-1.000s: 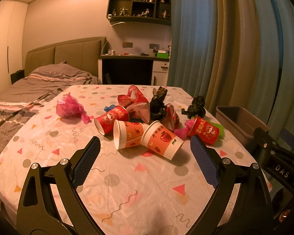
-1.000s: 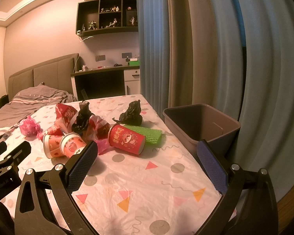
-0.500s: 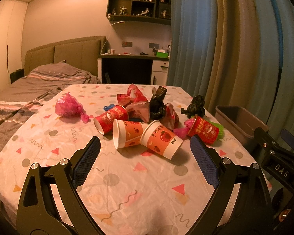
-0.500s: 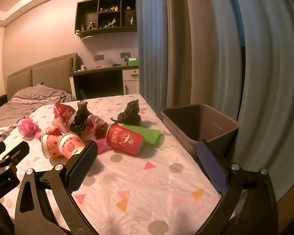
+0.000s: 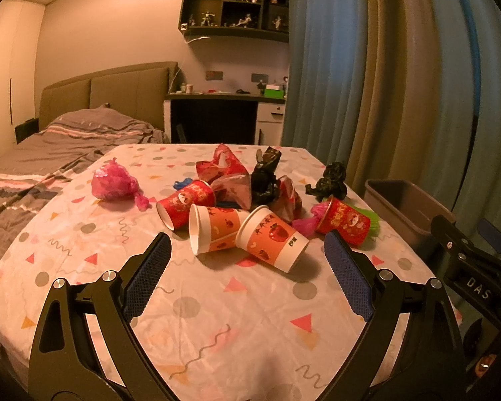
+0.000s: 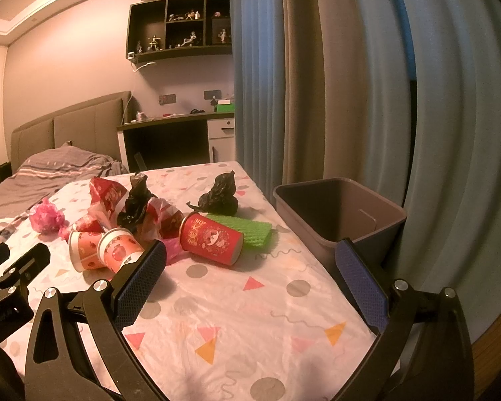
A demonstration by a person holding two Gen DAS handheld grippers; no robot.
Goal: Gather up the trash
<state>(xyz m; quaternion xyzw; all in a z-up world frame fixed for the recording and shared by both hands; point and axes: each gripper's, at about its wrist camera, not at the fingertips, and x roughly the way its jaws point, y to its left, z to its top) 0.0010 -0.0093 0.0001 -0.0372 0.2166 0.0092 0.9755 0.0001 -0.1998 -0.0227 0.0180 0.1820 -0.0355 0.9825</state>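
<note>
Trash lies in a pile on the patterned tablecloth [image 5: 217, 304]. Two orange-and-white paper cups [image 5: 272, 242] [image 5: 215, 227] lie on their sides nearest me, a red cup [image 5: 187, 202] left of them. Another red cup [image 6: 212, 239] rests against a green sponge-like mat [image 6: 250, 230]. Crumpled black bags [image 6: 218, 195] [image 5: 265, 180], red wrappers [image 5: 222, 165] and a pink bag [image 5: 113, 183] surround them. My left gripper [image 5: 247, 264] is open just short of the orange cups. My right gripper [image 6: 250, 267] is open, short of the red cup. A grey bin [image 6: 344, 214] stands at the table's right edge.
Blue and beige curtains [image 6: 334, 83] hang close behind the bin. A bed [image 5: 50, 153] borders the table on the left, a dark desk [image 5: 217, 117] and wall shelf [image 5: 237, 10] beyond. The other gripper's body [image 5: 474, 274] shows at the left view's right edge.
Both views have drifted slightly; the trash pile sits a little lower and closer in the frames. Both grippers stay open and nothing on the table has moved.
</note>
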